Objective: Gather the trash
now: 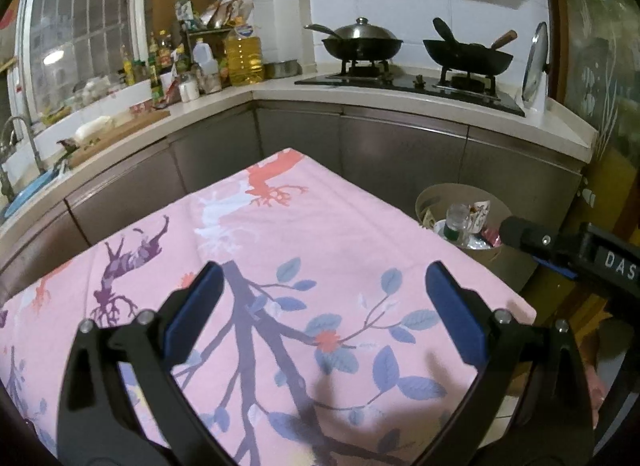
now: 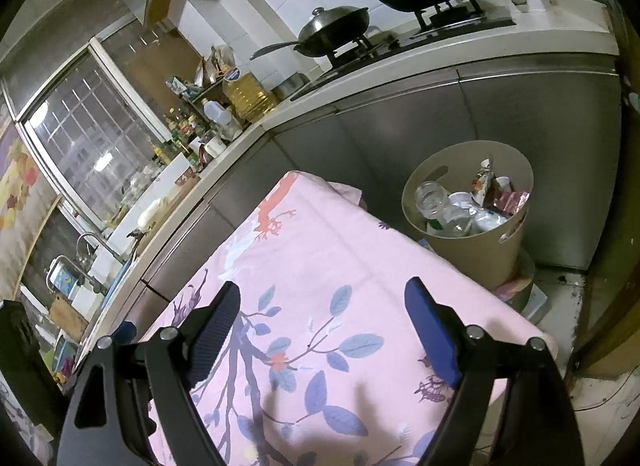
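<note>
Hovering over the pink floral tablecloth point(image 1: 320, 234), I hold my left gripper point(image 1: 324, 286) and right gripper point(image 2: 322, 312) wide apart, both empty. One beige round plastic trash bin point(image 2: 472, 254) stands on the floor beside the table, crammed with bottles and wrappers. Two black woks point(image 1: 362, 45) rest on the stove.

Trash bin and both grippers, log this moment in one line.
left gripper: open | right gripper: open | trash bin: full | tablecloth: bare

A pink cloth point(image 1: 280, 266) printed with branches and leaves covers the table. Behind it, a counter point(image 1: 224, 105) holds bottles and a big oil jug point(image 1: 244, 55) — two woks point(image 1: 362, 43) sit on the stove point(image 1: 408, 83).
</note>
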Tool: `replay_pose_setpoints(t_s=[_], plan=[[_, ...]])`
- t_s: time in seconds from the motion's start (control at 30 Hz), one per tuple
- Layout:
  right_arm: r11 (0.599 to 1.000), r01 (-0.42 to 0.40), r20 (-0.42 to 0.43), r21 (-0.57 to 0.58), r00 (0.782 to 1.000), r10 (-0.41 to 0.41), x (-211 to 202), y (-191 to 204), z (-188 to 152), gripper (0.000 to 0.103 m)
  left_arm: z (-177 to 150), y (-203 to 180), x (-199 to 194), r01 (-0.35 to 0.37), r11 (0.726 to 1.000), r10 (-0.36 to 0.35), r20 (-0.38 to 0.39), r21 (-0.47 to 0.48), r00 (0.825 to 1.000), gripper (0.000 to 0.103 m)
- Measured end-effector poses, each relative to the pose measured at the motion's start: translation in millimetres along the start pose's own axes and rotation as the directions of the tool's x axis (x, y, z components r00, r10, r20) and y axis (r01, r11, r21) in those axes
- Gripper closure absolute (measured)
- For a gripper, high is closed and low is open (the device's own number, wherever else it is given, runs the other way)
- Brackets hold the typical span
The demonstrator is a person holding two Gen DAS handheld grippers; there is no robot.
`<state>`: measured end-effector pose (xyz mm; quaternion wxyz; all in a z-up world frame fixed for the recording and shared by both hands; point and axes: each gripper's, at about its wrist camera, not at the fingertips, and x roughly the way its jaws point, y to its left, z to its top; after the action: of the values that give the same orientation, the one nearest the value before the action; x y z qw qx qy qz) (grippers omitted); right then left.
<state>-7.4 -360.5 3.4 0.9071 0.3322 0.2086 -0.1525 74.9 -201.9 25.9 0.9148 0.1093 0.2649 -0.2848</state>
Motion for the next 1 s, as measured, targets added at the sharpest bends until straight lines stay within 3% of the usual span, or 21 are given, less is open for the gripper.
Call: replay_pose_setpoints(t_s=[0.37,0.73,0.83,0.9,1.0], plan=[[1.0,0.01,-0.032,-0.014,0.999,-0.011,3.2,11.8,-4.4,0.021,-4.2,20.4,-9.5,-0.022,0.999,0.021,-0.024,-0.041,0.999,0.006],[1.0,0.025,-0.039,-0.013,0.999,-0.026,7.9,14.7,-5.6,0.021,-6.7,35.5,-4.7,-0.027,0.995,0.015,-0.127,-0.096,0.992,0.006],[1.0,0.024,-0.041,-0.015,0.999,-0.024,8.9,14.5,-5.1,0.021,-6.1,36.2,-6.5,-0.031,0.995,0.02,-0.122,-0.092,0.992,0.006],[1.0,0.022,-0.044,-0.016,0.999,-0.023,9.5,14.5,-5.3,0.021,-5.1,38.7,-10.1,-0.011,0.995,0.0,-0.105,-0.104,0.994,0.006],[1.0,0.02,-0.048,-0.018,0.999,-0.021,9.8,14.9,-5.5,0.021,-2.2,42.8,-15.9,0.089,0.989,-0.099,-0.08,-0.115,0.992,0.006]])
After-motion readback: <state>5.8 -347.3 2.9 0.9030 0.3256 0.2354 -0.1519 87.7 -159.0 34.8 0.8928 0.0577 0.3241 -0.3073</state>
